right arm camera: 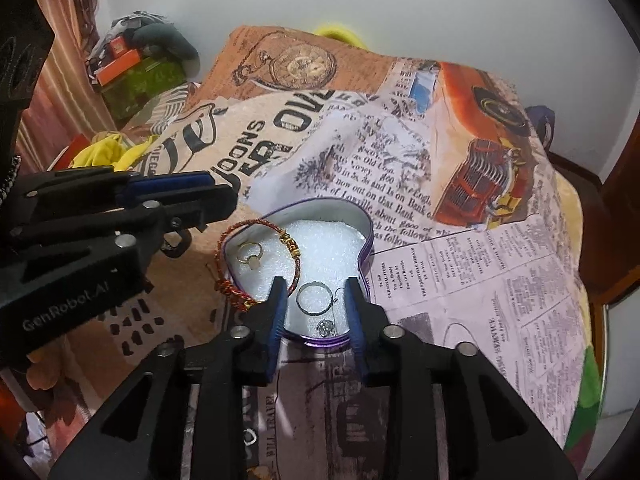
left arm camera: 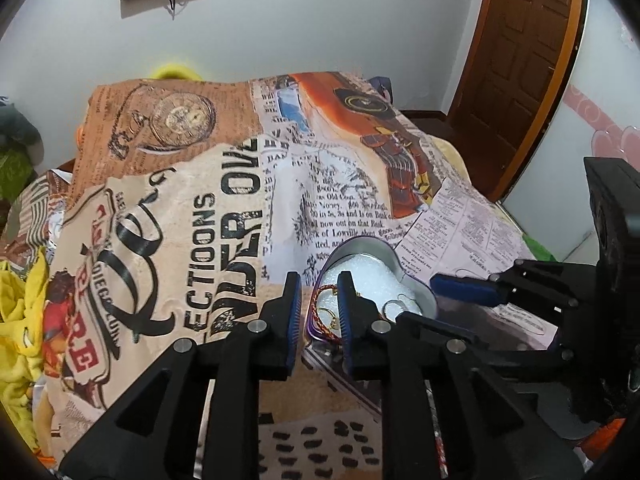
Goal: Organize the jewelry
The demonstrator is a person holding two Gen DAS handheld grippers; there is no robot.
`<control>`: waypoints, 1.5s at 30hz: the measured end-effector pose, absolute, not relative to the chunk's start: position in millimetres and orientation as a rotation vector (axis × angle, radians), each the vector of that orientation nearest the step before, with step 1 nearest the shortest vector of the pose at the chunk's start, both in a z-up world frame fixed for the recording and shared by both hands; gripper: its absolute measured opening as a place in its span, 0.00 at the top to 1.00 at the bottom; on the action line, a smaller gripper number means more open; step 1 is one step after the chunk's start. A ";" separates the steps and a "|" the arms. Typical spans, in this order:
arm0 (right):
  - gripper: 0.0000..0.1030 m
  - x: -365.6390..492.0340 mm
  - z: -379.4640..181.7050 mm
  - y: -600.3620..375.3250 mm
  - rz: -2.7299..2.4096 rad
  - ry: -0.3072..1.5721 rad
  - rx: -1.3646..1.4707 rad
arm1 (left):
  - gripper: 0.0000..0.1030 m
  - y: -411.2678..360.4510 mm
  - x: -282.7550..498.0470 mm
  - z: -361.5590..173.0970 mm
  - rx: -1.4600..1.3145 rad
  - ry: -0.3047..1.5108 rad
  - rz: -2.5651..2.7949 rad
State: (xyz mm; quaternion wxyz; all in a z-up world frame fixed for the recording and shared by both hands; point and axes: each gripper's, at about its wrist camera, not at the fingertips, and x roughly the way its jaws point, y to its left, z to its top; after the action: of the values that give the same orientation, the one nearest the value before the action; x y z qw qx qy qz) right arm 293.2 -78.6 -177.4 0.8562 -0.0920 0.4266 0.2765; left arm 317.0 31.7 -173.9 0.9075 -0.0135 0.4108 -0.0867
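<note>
A heart-shaped purple tin [right arm camera: 366, 254] with white foam inside lies on the printed cloth; it also shows in the left wrist view [left arm camera: 384, 250]. In it lie a gold ring [right arm camera: 250, 256], a silver hoop [right arm camera: 315, 299] and a small silver charm [right arm camera: 326, 327]. A red-and-gold bracelet [right arm camera: 256, 226] rests across the tin's left rim and also shows in the left wrist view [left arm camera: 320, 312]. My right gripper [right arm camera: 316, 292] is open and empty over the tin's near edge. My left gripper [left arm camera: 318, 292] is open and empty at the tin's left edge.
The newspaper-print cloth [right arm camera: 460, 264] covers a bed or table. Yellow fabric [left arm camera: 20, 312] lies at the left. A green box with orange items [right arm camera: 136, 76] stands at the back left. A wooden door [left arm camera: 520, 60] is at the right.
</note>
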 end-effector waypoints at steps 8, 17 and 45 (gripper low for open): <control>0.62 266.3 -144.1 -85.5 0.551 0.815 -0.209 | 0.75 34.6 283.6 -134.9 -0.019 0.783 -0.166; 0.62 232.5 -115.8 -98.4 0.527 0.742 -0.206 | 0.68 29.8 240.0 -109.0 0.015 0.725 -0.156; 0.62 189.4 -163.1 -141.3 0.454 0.877 -0.167 | 0.68 -13.4 197.1 -189.9 0.024 0.925 -0.226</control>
State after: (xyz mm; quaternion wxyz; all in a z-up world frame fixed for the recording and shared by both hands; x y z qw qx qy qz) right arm 189.4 -141.3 -163.1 0.8771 -0.0802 0.4205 0.2178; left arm 197.1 -13.4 -189.9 0.8887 0.0118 0.4453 -0.1087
